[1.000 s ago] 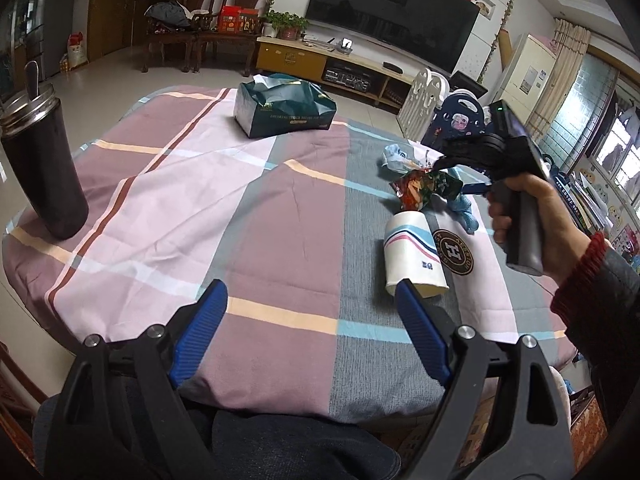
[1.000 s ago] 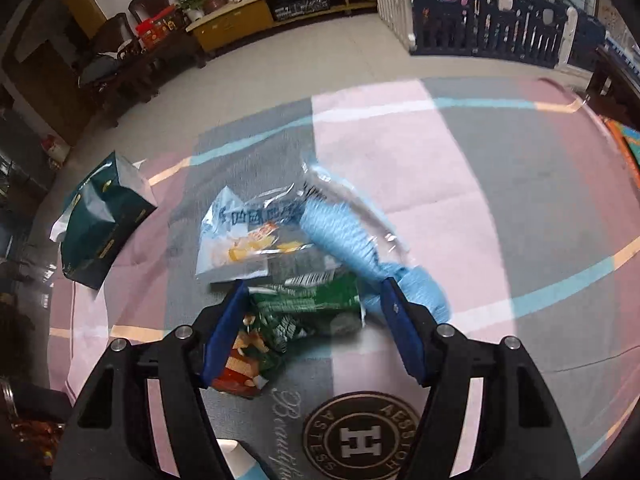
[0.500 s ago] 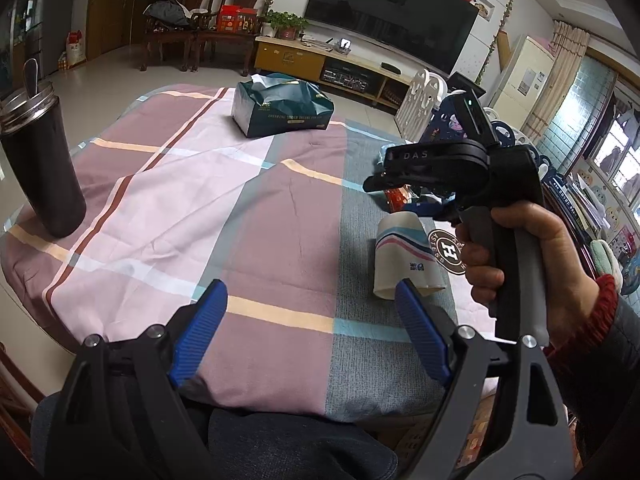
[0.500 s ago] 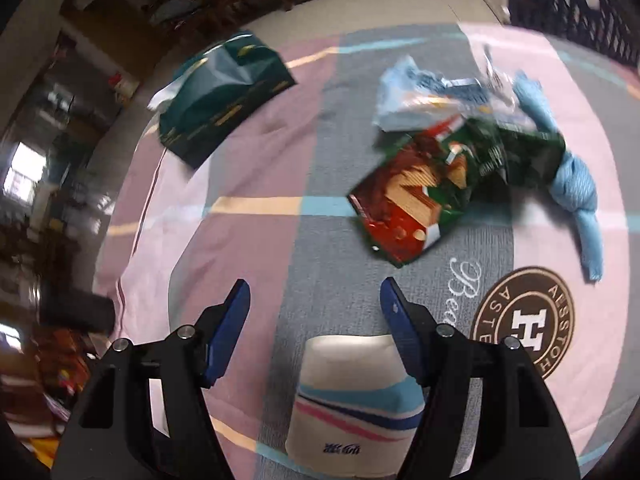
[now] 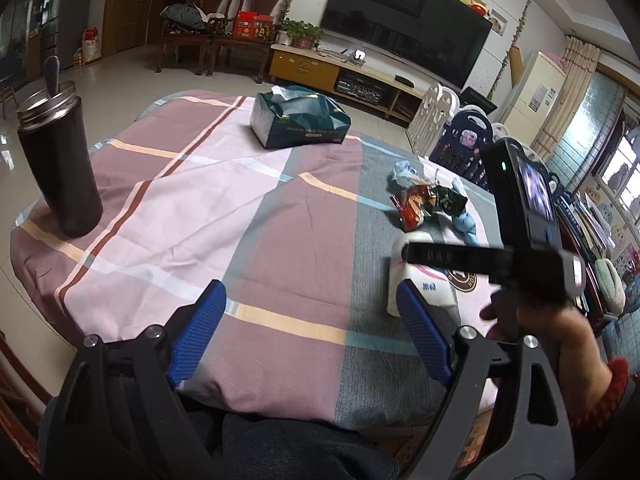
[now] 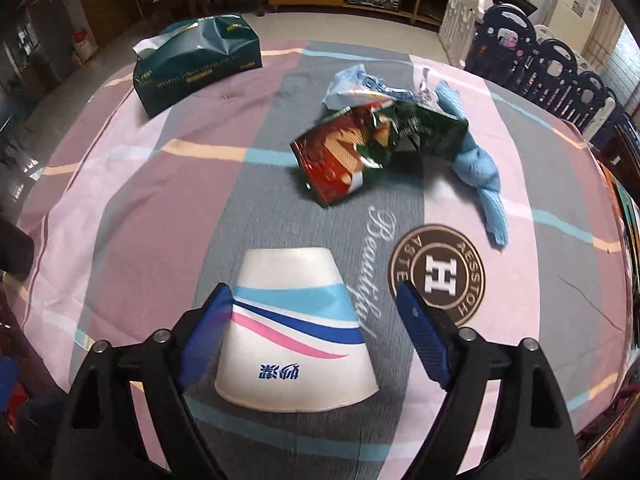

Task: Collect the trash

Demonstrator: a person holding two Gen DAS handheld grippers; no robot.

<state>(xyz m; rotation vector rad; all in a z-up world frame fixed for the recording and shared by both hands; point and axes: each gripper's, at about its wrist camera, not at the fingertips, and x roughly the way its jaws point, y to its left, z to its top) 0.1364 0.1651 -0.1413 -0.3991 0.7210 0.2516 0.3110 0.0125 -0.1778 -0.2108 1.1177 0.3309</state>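
Right tool (image 6: pixel 314 336) points steeply down over an upturned white paper cup (image 6: pixel 296 332) with blue and pink stripes, standing mouth-down on the striped cloth of the surface (image 6: pixel 132 216). Its jaws have just been opening and now stand wide apart; the cup sits between them, with the left pad just beside or touching the cup wall (cannot tell which) and a clear gap at the right pad. Beyond the cup lie the trash items: a red-and-green snack wrapper (image 6: pixel 360 148), a pale blue wrapper (image 6: pixel 352 84) just behind it, and a knotted light blue cloth (image 6: pixel 480 172) to the right, touching the snack wrapper. A dark green tissue pack (image 6: pixel 196 60) sits well apart at far left. Left tool (image 5: pixel 312 332) hovers over the near edge of the surface, jaws wide apart, nothing between them. A dark tumbler (image 5: pixel 58 160) with a spoon in it stands upright at the surface's left edge.
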